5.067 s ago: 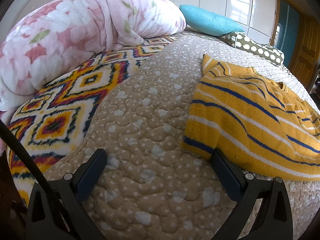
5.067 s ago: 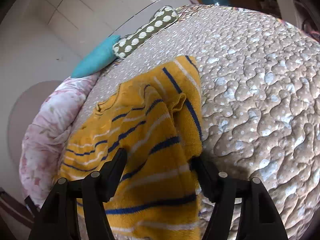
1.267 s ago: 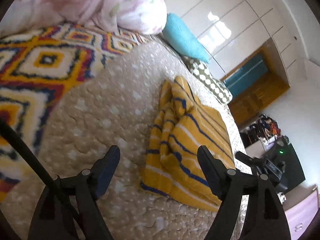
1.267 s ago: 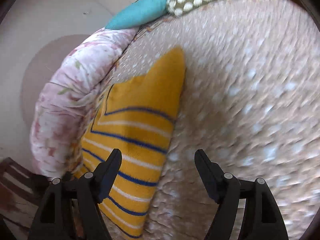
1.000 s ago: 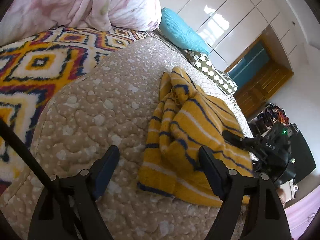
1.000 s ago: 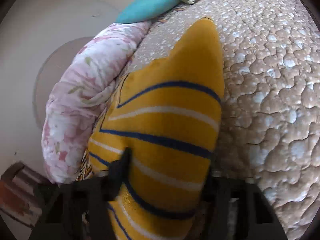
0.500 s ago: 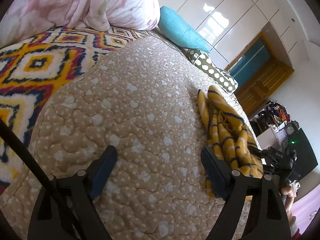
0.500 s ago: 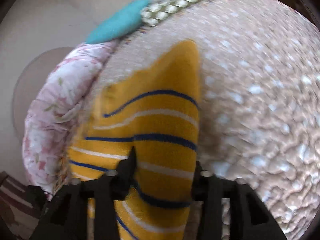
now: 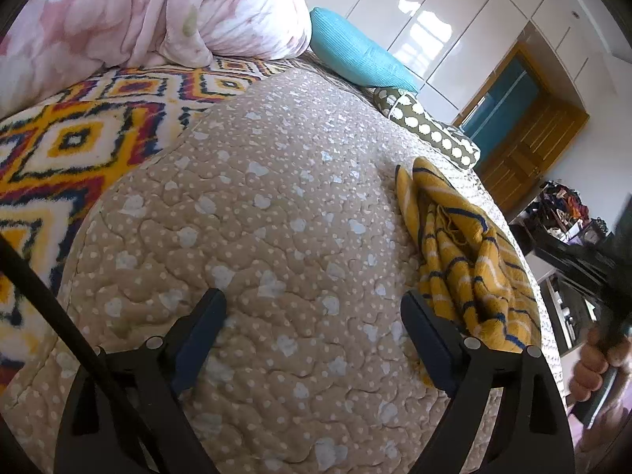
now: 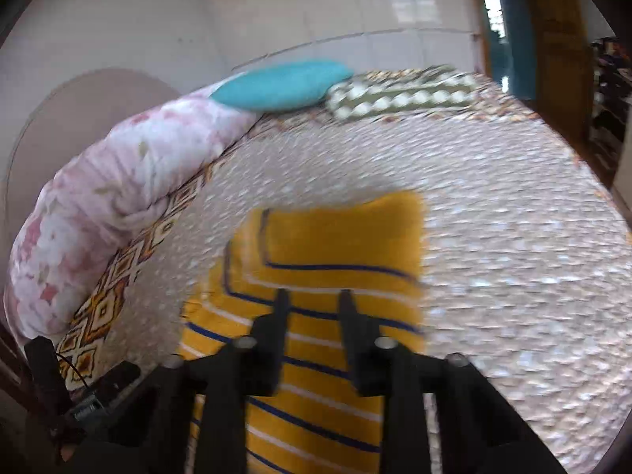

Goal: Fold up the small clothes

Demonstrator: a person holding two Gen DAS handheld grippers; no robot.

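The left hand-held gripper (image 9: 312, 331) hangs spread wide over the quilt (image 9: 276, 217), the bunched yellow sweater (image 9: 462, 252) beside it.

black fingers (image 9: 428, 339), silver screws, bare-skinned hand (image 9: 598, 359)

My right claw (image 10: 312, 296) has narrowed around the folded yellow sweater (image 10: 335, 245), dragging it rightward, away from my left claw (image 9: 312, 308).

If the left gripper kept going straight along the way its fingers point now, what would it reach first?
Most likely the beige quilted bedcover: the open left gripper points at bare quilt, with nothing between its fingers. The yellow striped sweater lies to the right of that line. Depth is hard to judge in the fisheye view.
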